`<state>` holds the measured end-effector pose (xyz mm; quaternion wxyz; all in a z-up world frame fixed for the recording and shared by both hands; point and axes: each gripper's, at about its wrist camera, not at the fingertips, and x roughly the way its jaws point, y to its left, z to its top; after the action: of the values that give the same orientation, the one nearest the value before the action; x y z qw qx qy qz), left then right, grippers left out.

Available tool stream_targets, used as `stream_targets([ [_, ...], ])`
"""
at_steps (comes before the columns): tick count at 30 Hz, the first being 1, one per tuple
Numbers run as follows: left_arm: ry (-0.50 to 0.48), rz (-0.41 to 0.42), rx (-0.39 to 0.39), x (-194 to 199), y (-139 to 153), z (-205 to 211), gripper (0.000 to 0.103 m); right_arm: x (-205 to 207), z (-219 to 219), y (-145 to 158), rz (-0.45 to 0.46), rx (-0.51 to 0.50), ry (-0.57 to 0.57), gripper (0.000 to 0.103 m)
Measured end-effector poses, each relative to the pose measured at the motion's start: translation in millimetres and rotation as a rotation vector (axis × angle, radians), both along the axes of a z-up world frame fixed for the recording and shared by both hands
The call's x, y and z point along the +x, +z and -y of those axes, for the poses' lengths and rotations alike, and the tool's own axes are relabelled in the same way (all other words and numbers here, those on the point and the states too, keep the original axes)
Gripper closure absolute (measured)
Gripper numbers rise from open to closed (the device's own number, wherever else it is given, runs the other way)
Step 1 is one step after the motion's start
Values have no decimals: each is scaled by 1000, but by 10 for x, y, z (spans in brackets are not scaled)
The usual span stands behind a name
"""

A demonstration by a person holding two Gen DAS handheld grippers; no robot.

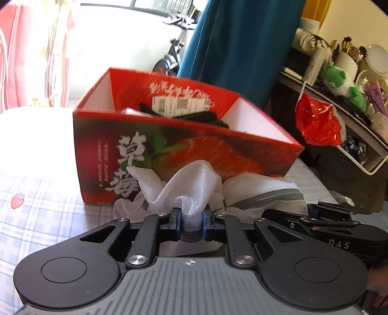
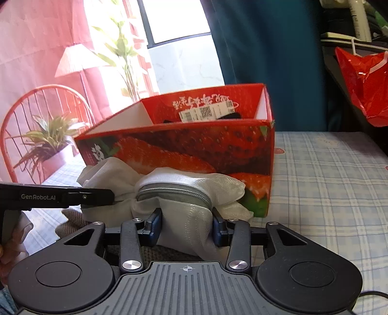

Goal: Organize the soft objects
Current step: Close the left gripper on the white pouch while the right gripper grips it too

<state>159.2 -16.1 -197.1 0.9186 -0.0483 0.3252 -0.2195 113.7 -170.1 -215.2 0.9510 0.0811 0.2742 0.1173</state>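
Pinching one white mesh bag (image 1: 194, 191), both grippers' fingers (image 1: 178, 219) clamp it beside the strawberry box (image 2: 194, 145) holding dark cloth (image 1: 208, 118).

Setting: home, prob. a bedroom or living rm. Evidence: work surface covered w/ blue-white plaid cloth (image 2: 327, 169) w/ small strawberry print, soft-looking, poss. a bed. Teal curtain (image 1: 242, 48) beside bright window (image 2: 177, 19). Pink curtain (image 2: 36, 36) printed w/ lamp + chair motifs. Side desk (image 1: 339, 135) crowded w/ makeup brushes (image 1: 349, 48), bottles, round mirror (image 1: 377, 59), green plush toy (image 1: 339, 82). Red plastic bag (image 1: 317, 123) hangs off its white wire rack. Scooter (image 1: 169, 58) parked by window. No lab or shop fixtures.
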Motion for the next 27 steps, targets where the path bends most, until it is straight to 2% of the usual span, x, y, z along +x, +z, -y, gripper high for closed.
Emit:
stream_targets([
  [7, 0, 78, -30, -264, 238, -28, 92, -177, -54, 156, 47, 10, 11, 69],
  [12, 6, 131, -46, -468, 430, -61, 92, -316, -116, 296, 87, 15, 25, 69],
  [18, 44, 109, -97, -600, 496, -210, 92, -489, -75, 347, 87, 50, 19, 69],
  [21, 69, 84, -92, -580, 460, -260, 91, -517, -25, 270, 57, 75, 10, 69],
  [23, 102, 41, -89, -507, 383, -297, 78, -507, 4, 211, 36, 87, 4, 70],
  [24, 119, 16, -90, -463, 338, -320, 51, -504, 16, 188, 29, 93, 1, 70],
  [25, 132, -1, -98, -428, 295, -347, 29, -507, 24, 166, 26, 94, -1, 70],
  [27, 135, -20, -121, -378, 213, -380, 24, -499, 39, 141, 21, 99, -3, 70],
])
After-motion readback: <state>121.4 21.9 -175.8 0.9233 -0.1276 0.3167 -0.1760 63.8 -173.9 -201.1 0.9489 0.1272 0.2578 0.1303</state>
